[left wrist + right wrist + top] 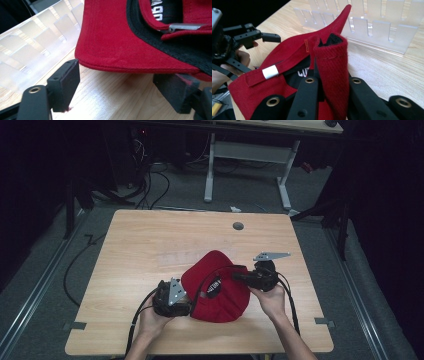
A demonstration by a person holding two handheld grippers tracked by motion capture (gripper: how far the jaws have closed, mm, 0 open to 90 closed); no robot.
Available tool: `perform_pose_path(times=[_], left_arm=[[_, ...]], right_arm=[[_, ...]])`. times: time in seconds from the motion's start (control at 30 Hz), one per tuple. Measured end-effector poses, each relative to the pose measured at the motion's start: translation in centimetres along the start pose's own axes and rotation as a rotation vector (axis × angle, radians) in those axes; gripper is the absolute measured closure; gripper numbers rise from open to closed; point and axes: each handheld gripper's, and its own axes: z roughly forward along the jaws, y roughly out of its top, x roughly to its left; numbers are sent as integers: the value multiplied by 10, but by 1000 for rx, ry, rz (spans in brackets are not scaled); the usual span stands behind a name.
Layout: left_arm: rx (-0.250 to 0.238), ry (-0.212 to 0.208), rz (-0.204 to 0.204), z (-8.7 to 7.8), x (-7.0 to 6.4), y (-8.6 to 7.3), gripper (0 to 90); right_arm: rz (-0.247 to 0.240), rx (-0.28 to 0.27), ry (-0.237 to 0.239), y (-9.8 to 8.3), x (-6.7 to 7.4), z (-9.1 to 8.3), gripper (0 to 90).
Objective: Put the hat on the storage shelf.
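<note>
A red cap with a black lining lies upside down on the wooden table, near the front middle. My right gripper reaches in from the cap's right and is shut on an upright fold of the cap's rim; that gripper pinches the red cloth between its jaws. At the cap's left, my left gripper is open. In the left gripper view the brim hangs just ahead of this gripper, with a jaw on each side and nothing held. The left gripper also appears open in the right gripper view.
A clear slotted plastic rack lies flat on the table just beyond the cap, also visible as the rack in the right gripper view. A grey round grommet sits near the table's far edge. Desk legs and cables stand on the floor behind.
</note>
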Motion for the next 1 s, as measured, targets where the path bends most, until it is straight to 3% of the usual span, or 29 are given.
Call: perform_pose_path(times=[0.37,0.43,0.53,0.57,0.7,0.97,1.0], left_arm=[[4,-12,40,-1,-4,1,295],[0,-43,17,-2,-6,4,327],[0,-43,40,-2,-10,5,383],[-2,-37,46,-1,-10,5,402],[4,-38,48,-5,-8,5,460],[27,-81,52,-11,-9,11,679],[24,-89,31,-13,-8,15,687]], right_arm=[[21,43,65,-1,-1,6,846],[24,59,104,-1,-1,10,846],[26,69,151,-1,4,17,846],[11,70,132,0,7,18,846],[12,73,143,1,7,19,842],[27,44,165,-3,2,19,795],[27,38,161,-3,2,18,792]])
